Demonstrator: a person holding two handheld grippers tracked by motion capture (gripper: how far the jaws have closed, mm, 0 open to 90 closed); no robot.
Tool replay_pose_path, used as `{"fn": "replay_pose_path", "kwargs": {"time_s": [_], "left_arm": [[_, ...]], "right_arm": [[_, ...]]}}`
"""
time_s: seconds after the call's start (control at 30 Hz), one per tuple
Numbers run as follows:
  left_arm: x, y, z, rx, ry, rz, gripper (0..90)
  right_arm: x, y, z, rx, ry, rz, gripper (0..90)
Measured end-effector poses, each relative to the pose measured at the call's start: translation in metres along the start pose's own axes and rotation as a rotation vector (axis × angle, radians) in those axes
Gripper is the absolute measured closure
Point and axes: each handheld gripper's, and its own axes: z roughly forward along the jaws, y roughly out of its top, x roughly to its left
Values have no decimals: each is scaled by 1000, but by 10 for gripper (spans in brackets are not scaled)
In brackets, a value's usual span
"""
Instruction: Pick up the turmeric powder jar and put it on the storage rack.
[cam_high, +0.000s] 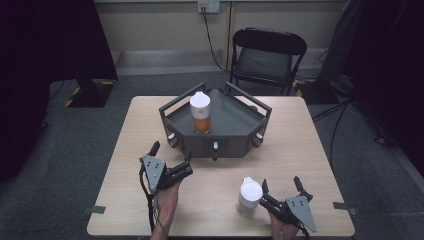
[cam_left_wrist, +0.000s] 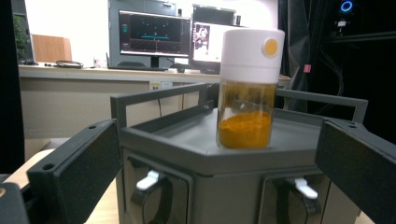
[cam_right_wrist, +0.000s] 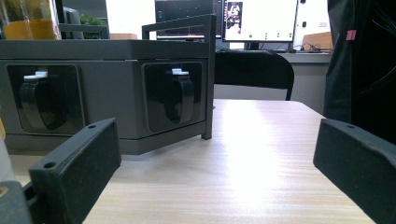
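— Closest to the high camera are two forearms coming from the bottom edge, each hand with a gripper. What is the state of them?

— Both are released and hold nothing. The left gripper (cam_high: 172, 156) has its jaws spread wide and hangs just before the front wall of the grey rack (cam_high: 232, 142). In the left gripper view its two black jaws stand far apart at both sides, with the rack between them but farther off.

— And the right one?

— The right gripper (cam_high: 281, 185) is low over the table (cam_high: 125, 165) near the front edge, jaws also apart. A white-capped jar (cam_high: 248, 196) stands upright on the table just beside its left jaw. I cannot tell if the jaw touches it.

— Is there a second jar?

— Yes. A spice jar (cam_left_wrist: 246, 88) with orange powder and a white cap stands upright on the top deck of the rack, toward the left part of it. The powder fills about the lower half of the glass.

— What do you see on the rack front?

— Round dark holders with small white clips (cam_right_wrist: 179, 71), one in each front panel.

— Behind the table?

— A black folding chair (cam_high: 266, 56), well apart from the rack.
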Motion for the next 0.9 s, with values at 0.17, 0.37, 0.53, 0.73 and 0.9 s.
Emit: {"fn": "replay_pose_path", "kwargs": {"time_s": [0.17, 0.37, 0.53, 0.73, 0.9], "left_arm": [[3, -6, -6, 21, 16, 1, 2], [3, -14, -12, 39, 19, 10, 2], [2, -22, -17, 36, 39, 3, 2], [-4, -35, -24, 36, 78, 20, 2], [-7, -45, -29, 48, 89, 19, 2]], "right_arm": [[0, 0, 0, 0, 0, 0, 0], [0, 0, 0, 0, 0, 0, 0], [0, 0, 0, 0, 0, 0, 0], [0, 0, 0, 0, -1, 0, 0], [0, 0, 0, 0, -1, 0, 0]]}}
